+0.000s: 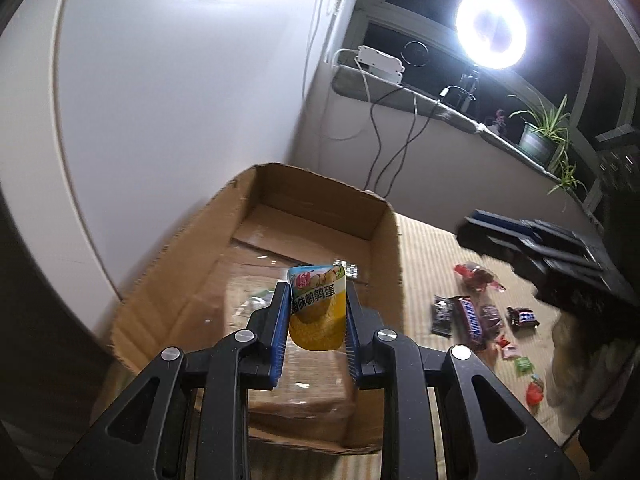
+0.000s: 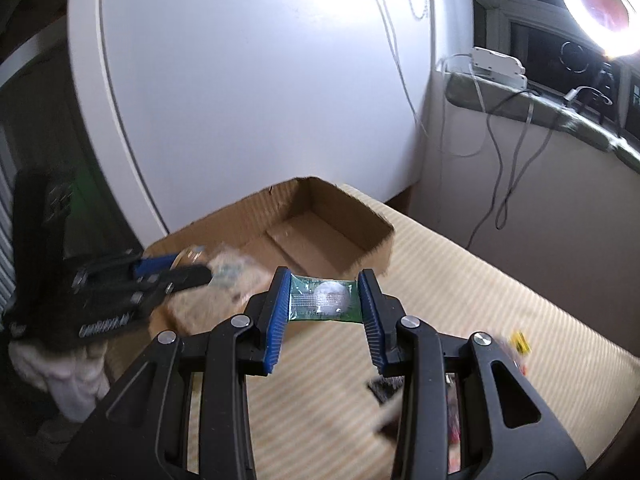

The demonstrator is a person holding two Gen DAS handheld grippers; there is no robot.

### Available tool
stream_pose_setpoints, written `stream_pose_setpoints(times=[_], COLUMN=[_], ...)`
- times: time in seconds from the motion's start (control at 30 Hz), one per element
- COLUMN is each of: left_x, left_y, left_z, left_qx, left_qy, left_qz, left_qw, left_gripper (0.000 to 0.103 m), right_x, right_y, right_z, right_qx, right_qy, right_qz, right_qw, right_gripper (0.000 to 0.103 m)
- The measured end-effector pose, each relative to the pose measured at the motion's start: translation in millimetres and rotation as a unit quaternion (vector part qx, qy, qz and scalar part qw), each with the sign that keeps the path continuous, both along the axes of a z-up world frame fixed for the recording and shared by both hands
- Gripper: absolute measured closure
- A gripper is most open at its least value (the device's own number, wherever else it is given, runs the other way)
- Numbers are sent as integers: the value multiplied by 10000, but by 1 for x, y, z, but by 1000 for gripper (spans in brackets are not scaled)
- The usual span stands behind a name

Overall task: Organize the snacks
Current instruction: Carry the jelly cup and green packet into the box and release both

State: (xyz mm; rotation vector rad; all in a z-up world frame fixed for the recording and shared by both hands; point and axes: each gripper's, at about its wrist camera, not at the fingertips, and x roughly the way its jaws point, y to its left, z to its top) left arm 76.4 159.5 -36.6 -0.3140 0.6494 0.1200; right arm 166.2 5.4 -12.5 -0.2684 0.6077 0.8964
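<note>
My left gripper (image 1: 316,292) is shut on a yellow snack packet (image 1: 318,310) with a blue top and holds it above the open cardboard box (image 1: 180,280). A few small wrappers lie on the box floor behind the packet. My right gripper (image 2: 325,280) is shut on a green wrapped candy (image 2: 324,298), held over the striped mat near the box's (image 2: 360,220) right wall. In the right wrist view the left gripper (image 2: 192,272) shows blurred over the box. In the left wrist view the right gripper (image 1: 480,220) comes in from the right, above the loose snacks.
Loose snacks lie on the striped mat (image 1: 432,248) right of the box: a chocolate bar (image 1: 470,316), dark wrappers (image 1: 442,314) and red candies (image 1: 476,276). A white panel (image 2: 248,92) stands behind the box. A windowsill with cables, a ring light (image 1: 491,26) and a plant (image 1: 540,136) lies beyond.
</note>
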Motion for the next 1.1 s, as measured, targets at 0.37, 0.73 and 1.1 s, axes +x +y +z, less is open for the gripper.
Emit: stream_pose_setpoints(times=[0.37, 0.73, 1.1], left_x=[-6, -2, -6], left_y=[17, 18, 15], left_z=[-5, -8, -4], left_qx=[92, 89, 175], left_qy=[69, 142, 99], left_qz=[159, 135, 196], left_qw=[9998, 9998, 9996], left_gripper=[80, 79, 50], right_x=[36, 49, 45], right_y=[63, 84, 77], right_z=[-21, -41, -32], right_qx=[-282, -477, -441], right_qy=[113, 225, 36], right_qz=[30, 62, -91], right_qw=[9995, 9986, 9990], right_gripper=[67, 66, 34])
